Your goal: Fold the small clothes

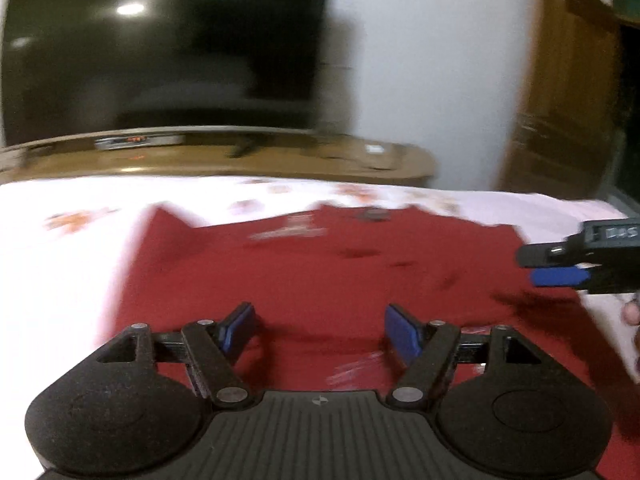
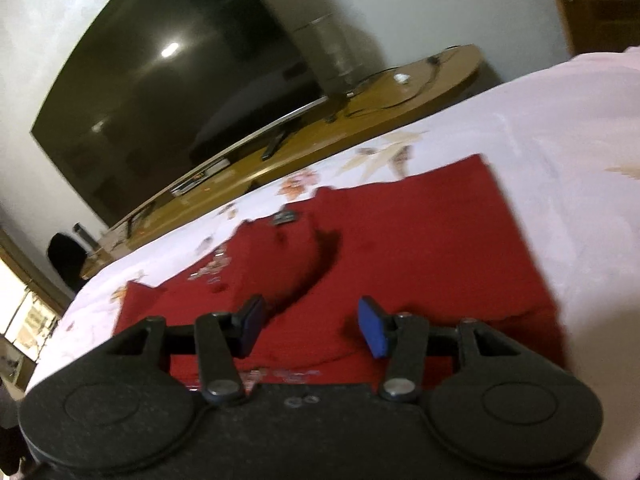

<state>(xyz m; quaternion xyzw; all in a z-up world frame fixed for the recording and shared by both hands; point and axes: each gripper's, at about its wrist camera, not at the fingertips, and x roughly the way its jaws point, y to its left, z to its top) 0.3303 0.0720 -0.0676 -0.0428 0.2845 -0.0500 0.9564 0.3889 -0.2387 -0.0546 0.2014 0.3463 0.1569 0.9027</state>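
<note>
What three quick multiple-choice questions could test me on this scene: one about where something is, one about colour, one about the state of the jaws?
1. Where does the garment lie?
A. On the flowered bedsheet
B. On the wooden TV stand
C. On the floor

2. What colour is the garment?
A. Blue
B. Red
C. White

3. How do the left gripper jaws stand?
A. Clamped on cloth
B. Apart, nothing between them
C. Out of sight

Answers: 1 A, sheet shows all round the cloth; 2 B, deep red in both views; 3 B, the blue pads stand apart above the cloth.
</note>
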